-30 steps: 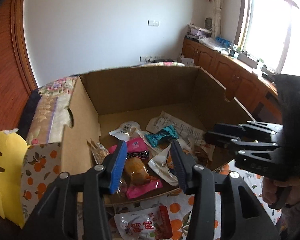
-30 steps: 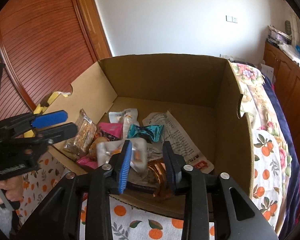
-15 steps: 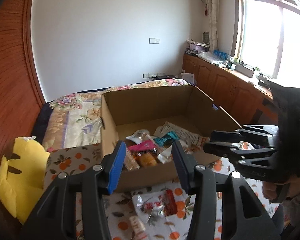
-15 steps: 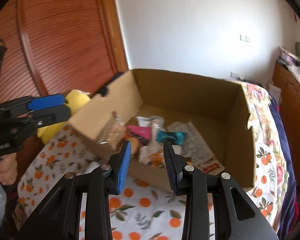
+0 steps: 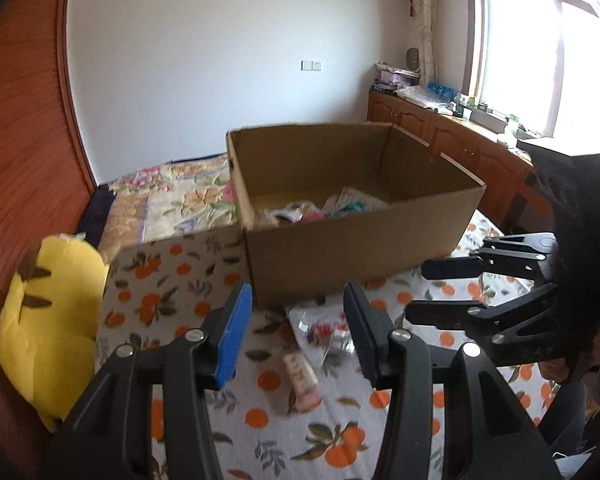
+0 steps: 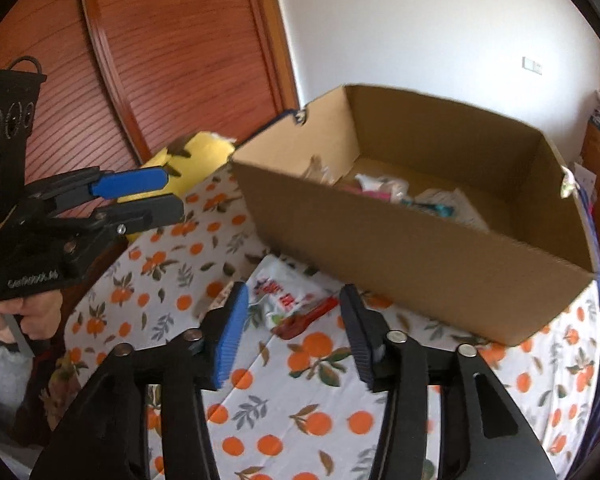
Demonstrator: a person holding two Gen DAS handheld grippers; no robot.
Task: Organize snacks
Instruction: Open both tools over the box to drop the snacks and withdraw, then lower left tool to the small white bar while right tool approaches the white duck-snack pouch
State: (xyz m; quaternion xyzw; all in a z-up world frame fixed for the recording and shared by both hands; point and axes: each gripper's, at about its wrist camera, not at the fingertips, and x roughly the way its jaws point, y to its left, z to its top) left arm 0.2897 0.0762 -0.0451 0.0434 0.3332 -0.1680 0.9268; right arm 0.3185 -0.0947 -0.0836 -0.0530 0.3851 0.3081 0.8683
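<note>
Two grippers hung above the orange-print bedsheet (image 5: pixel 172 304), both with jaws spread and nothing between them. The left gripper (image 5: pixel 298 336) had the cardboard box (image 5: pixel 356 240) at its twelve o'clock, beyond the fingertips and apart from them. A white snack packet (image 5: pixel 324 330) with red print lay on the sheet just in front of the box, seen in the gap between the left gripper's fingers, and a small tan wrapped bar (image 5: pixel 302 376) lay nearer, at about six o'clock from the packet. Several snacks (image 5: pixel 300 214) sat inside the box, blurred. The right gripper (image 5: pixel 414 290) appeared at three o'clock in the left wrist view.

From the right gripper (image 6: pixel 294 332), the box (image 6: pixel 416 248) stood at one o'clock, the white snack packet (image 6: pixel 284 298) at twelve o'clock just past the fingertips, not touched. Only this view showed the packet's red end (image 6: pixel 306 318) and the left gripper (image 6: pixel 140 196) at nine o'clock. The yellow plush (image 5: pixel 48 328) lay at nine o'clock in the left wrist view, largely hidden behind the left gripper in the other. Only the left wrist view showed the window (image 5: pixel 540 48) and wooden cabinets (image 5: pixel 440 136).
</note>
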